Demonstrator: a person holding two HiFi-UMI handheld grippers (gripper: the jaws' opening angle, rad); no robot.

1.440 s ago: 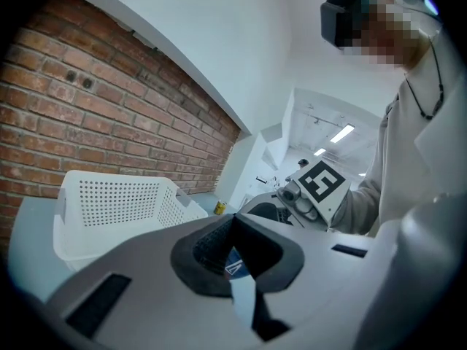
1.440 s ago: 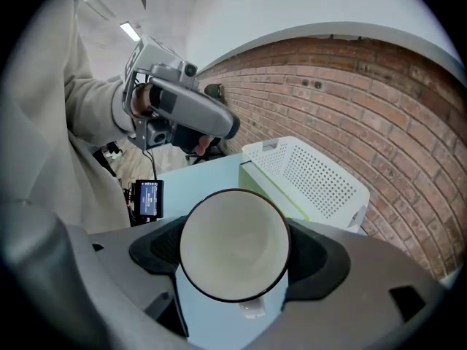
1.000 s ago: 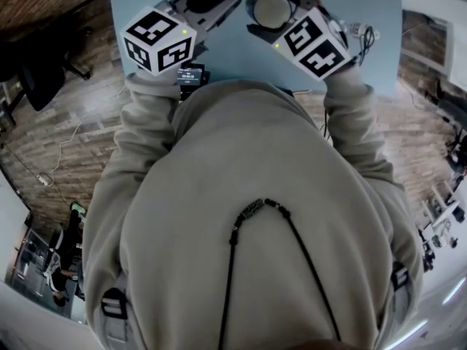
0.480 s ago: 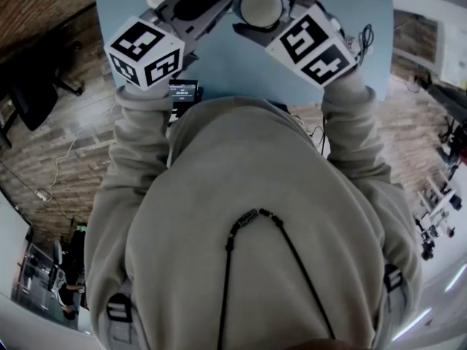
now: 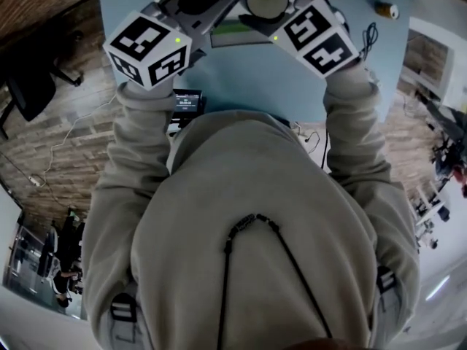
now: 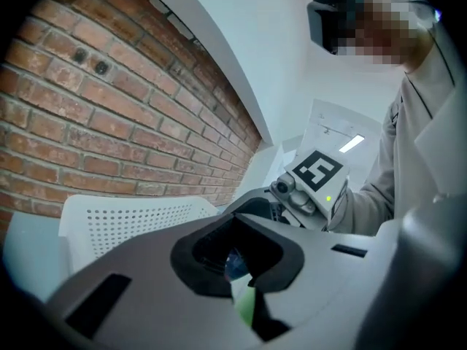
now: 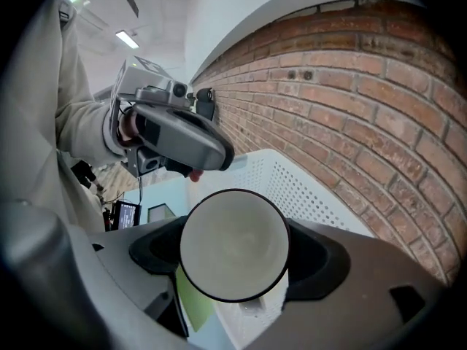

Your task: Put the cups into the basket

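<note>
L gripper [image 6: 235, 265]: jaws are sitting pressed almost together, only a thin slit showing btwn them, and they are gripping nothing. A bit of blue and green is showing through the notch (too small to identify).

R gripper [image 7: 233, 248]: jaws are spreading approx. one cup's width and pinching the cup [image 7: 235, 232] by its sides. The cup is pale w/ a dark rim, and its open mouth is facing the gripper camera. It is hanging clear of the table [image 5: 255, 79], in front of and just above the near side of the basket [image 7: 299, 188].

Basket: white, perforated walls, standing on the light-blue table against the brick wall [image 7: 379, 108]. Its interior is mostly being blocked by the cup and jaws, so contents cannot be told. A green patch [image 7: 191, 297] is showing below the cup; whether it is lying inside the basket or beside it cannot be told.

The two grippers are hovering close together, L beside R.
</note>
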